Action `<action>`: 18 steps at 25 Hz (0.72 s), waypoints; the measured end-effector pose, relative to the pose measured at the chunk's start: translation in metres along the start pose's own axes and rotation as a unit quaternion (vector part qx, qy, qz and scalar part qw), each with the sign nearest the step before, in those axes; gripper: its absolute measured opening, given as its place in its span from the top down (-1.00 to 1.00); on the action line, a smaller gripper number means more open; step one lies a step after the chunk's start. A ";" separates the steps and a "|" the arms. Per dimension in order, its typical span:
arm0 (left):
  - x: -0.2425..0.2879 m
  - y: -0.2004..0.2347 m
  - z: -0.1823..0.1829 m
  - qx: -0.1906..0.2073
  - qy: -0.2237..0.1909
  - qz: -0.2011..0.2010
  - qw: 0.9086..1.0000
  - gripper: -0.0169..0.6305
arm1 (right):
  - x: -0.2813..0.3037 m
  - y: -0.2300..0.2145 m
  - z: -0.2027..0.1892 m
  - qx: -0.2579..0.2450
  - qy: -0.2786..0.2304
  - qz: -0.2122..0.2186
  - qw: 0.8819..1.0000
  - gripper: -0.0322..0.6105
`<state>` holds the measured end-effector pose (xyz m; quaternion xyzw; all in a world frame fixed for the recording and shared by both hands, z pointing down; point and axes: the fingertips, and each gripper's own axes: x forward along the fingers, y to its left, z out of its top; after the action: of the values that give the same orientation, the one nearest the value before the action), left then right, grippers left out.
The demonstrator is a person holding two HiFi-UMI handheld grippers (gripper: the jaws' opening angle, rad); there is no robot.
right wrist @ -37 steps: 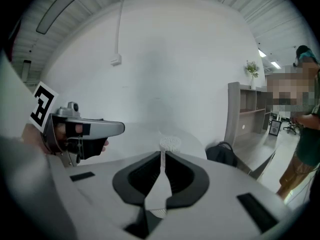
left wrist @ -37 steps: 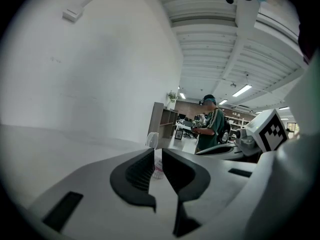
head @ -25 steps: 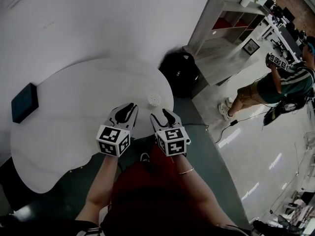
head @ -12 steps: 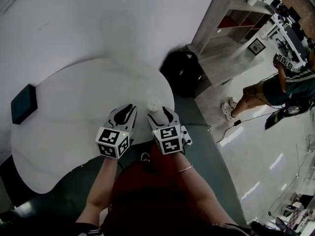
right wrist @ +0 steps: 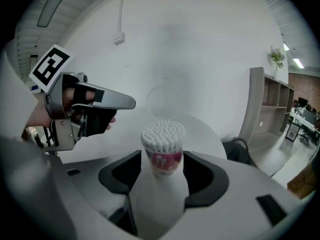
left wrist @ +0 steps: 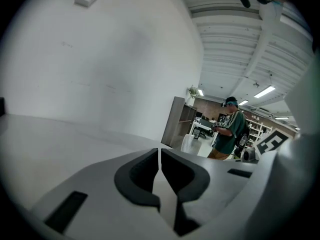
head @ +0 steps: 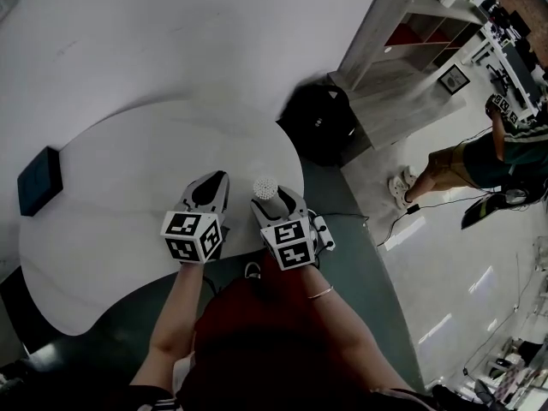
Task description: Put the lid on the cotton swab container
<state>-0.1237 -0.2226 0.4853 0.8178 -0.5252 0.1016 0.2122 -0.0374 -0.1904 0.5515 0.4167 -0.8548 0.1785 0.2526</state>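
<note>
The cotton swab container stands upright on the white table, directly between the jaws of the right gripper. Those jaws are spread wide, one dark pad on either side of the container. I see no firm clamp on it (the gaps at the pads are very narrow). The container is uncovered, and its packed swab tips show at the top. The left gripper hovers just beside the right one, above the table. Its jaws are closed together with only a thin slit between them and nothing held.

Count: one container, two grippers, and one dark flat box lying well apart at the far left of the table.

The table top is rounded and pale, set against a plain white wall. On the floor beyond its edge sits one black bag next to one grey shelf unit. One other person stands further off.
</note>
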 end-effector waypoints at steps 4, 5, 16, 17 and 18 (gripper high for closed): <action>0.020 0.005 0.008 0.003 0.006 -0.011 1.000 0.86 | 0.004 -0.001 -0.001 -0.005 0.005 0.006 1.000 0.05; 0.024 0.005 0.011 0.003 0.007 -0.016 1.000 0.86 | 0.005 -0.001 -0.001 -0.006 0.006 0.007 1.000 0.05; 0.056 -0.018 0.027 0.033 0.040 -0.115 0.992 0.87 | 0.007 -0.004 -0.002 -0.012 0.017 0.008 1.000 0.11; 0.055 -0.020 0.027 0.033 0.039 -0.119 0.992 0.87 | 0.007 -0.004 -0.002 -0.012 0.017 0.007 1.000 0.11; 0.053 -0.022 0.027 0.031 0.039 -0.124 0.991 0.87 | 0.007 -0.004 -0.002 -0.011 0.017 0.006 1.000 0.11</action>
<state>-0.0825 -0.2700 0.4766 0.8782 -0.4078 0.1227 0.2177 -0.0371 -0.1964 0.5579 0.4054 -0.8548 0.1776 0.2708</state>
